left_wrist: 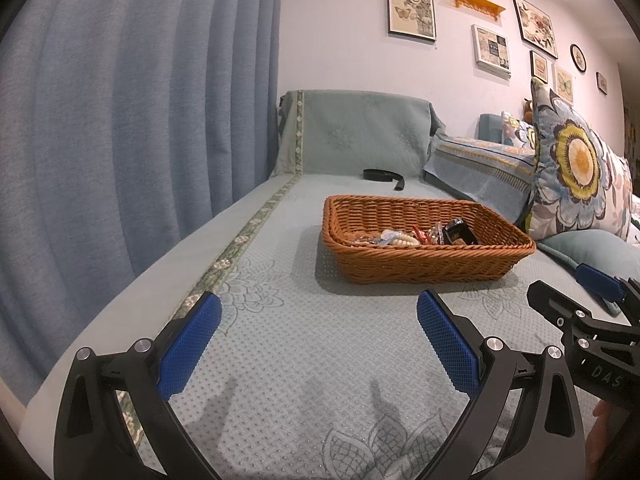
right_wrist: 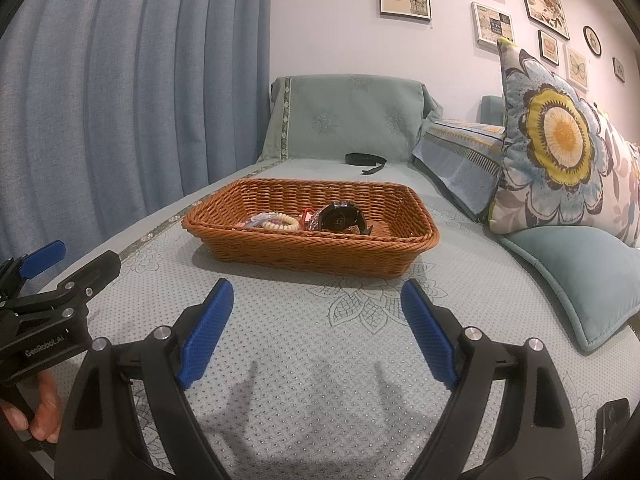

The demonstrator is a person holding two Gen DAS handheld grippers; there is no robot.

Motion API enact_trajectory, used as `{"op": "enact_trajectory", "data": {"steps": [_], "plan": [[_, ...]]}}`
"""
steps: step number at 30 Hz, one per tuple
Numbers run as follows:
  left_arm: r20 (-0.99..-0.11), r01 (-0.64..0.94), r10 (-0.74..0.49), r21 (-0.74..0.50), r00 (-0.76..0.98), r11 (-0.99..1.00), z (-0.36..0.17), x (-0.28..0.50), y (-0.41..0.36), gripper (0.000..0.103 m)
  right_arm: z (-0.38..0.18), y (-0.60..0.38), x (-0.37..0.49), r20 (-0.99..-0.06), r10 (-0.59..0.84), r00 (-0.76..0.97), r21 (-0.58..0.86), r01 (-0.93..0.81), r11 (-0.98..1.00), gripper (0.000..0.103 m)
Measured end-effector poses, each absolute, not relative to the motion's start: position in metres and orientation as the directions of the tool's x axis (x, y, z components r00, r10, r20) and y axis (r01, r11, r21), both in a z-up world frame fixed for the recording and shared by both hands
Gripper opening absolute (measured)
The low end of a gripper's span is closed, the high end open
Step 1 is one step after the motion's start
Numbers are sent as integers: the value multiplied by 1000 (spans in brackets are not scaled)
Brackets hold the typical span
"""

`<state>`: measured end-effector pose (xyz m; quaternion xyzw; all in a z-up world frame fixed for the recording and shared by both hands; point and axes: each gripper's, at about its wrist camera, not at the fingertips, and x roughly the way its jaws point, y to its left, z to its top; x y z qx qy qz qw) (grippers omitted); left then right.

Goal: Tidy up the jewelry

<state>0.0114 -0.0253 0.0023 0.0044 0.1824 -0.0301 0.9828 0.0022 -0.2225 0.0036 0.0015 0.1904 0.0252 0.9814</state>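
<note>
A brown wicker basket (left_wrist: 420,266) (right_wrist: 316,254) sits on the teal sofa cover. It holds a cream bead bracelet (right_wrist: 280,222) (left_wrist: 404,240), a black watch (right_wrist: 342,218) (left_wrist: 460,232) and several small trinkets. My left gripper (left_wrist: 320,320) is open and empty, a short way before the basket. My right gripper (right_wrist: 318,308) is open and empty, also just before the basket. The right gripper also shows in the left wrist view (left_wrist: 572,300), and the left gripper shows in the right wrist view (right_wrist: 76,262).
A black strap (left_wrist: 384,176) (right_wrist: 366,160) lies on the seat behind the basket. A flower-print cushion (right_wrist: 560,144) and a plain teal cushion (right_wrist: 580,276) lie to the right. A blue curtain (left_wrist: 120,120) hangs on the left.
</note>
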Motion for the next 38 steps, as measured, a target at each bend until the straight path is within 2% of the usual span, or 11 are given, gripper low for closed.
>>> {"op": "enact_trajectory", "data": {"steps": [28,38], "plan": [[-349,63,-57,5,935,998,3,6,-28,95,3,-225,3,-378,50,924,5,-53,999,85],[-374,51,-58,-29,926,998,3,13,-21,96,3,-224,3,-379,51,924,4,-54,999,85]]}}
